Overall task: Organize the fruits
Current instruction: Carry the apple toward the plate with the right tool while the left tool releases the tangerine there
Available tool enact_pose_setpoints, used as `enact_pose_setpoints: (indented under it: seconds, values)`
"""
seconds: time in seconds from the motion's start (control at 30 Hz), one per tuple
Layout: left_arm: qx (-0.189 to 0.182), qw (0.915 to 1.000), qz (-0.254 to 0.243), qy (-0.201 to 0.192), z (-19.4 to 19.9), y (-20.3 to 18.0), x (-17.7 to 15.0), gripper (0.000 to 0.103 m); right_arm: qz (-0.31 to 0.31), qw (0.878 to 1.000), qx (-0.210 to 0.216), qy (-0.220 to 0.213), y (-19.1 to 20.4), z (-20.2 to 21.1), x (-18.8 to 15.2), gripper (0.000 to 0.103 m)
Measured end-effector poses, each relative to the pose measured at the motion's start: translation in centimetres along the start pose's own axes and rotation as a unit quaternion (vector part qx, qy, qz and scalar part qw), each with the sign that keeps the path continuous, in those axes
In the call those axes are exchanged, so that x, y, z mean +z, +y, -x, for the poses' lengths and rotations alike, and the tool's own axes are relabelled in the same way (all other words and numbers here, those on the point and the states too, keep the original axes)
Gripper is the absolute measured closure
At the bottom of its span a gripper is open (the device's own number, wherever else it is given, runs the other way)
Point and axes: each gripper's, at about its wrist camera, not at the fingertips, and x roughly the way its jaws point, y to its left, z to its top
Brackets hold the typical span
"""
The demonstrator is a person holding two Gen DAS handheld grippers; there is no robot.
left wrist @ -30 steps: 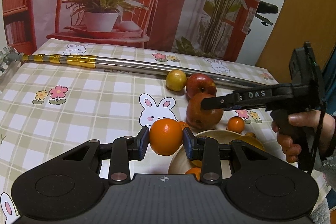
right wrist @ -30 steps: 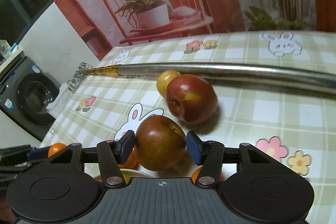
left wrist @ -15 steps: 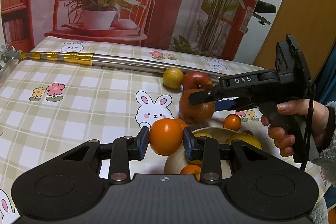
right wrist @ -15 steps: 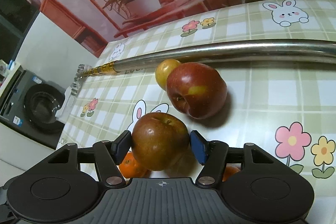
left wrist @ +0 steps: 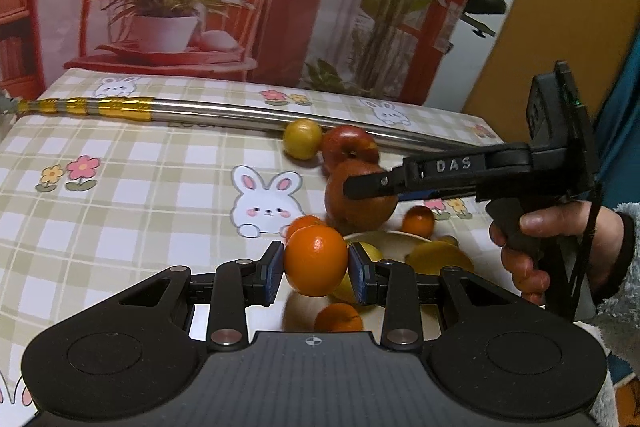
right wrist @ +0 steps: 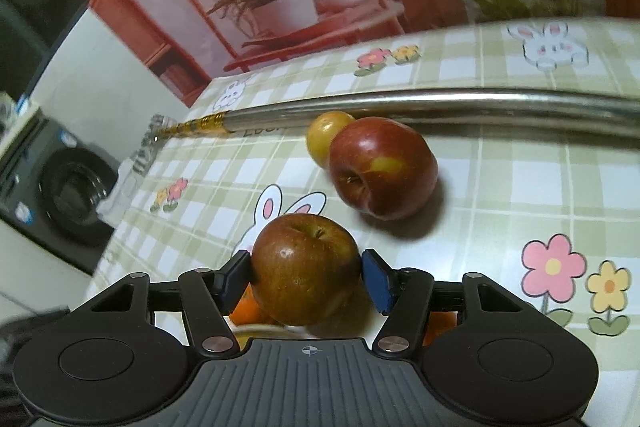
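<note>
Lifted clear of the tabletop point(right wrist: 520, 187) since a second ago, our right tool point(right wrist: 306, 273) pinches the brown apple point(right wrist: 306, 267); our left tool point(left wrist: 316, 263) grips the orange point(left wrist: 316, 260) above the bowl point(left wrist: 384, 239). We judge lowering slowly avoids bruising.

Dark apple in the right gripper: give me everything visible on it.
The dark apple is brownish red with dull, speckled skin and a small glare spot. Its stem dimple faces up, slightly toward the far side. The right gripper is shut on it, one blue pad on each flank. It looks lifted off the checked tablecloth, apart from the red apple beyond. The left wrist view shows it beside the bowl, a finger crossing its front.
</note>
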Motion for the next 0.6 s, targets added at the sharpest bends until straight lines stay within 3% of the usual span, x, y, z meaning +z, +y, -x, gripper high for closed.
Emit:
enact_pose_setpoints:
  seconds: [0.33,0.6]
  values:
    - [-0.038,0.9978,-0.053,0.014,-1.8,-2.9,0.2,0.066,-0.017,0.997,0.004,-0.07,-0.9,5.2,-1.2,0.047]
    - [-0.05,0.9921,-0.11,0.032,-4.5,-4.9,1.1,0.066,-0.041,0.992,-0.016,-0.122,-2.6,9.3,-2.6,0.047]
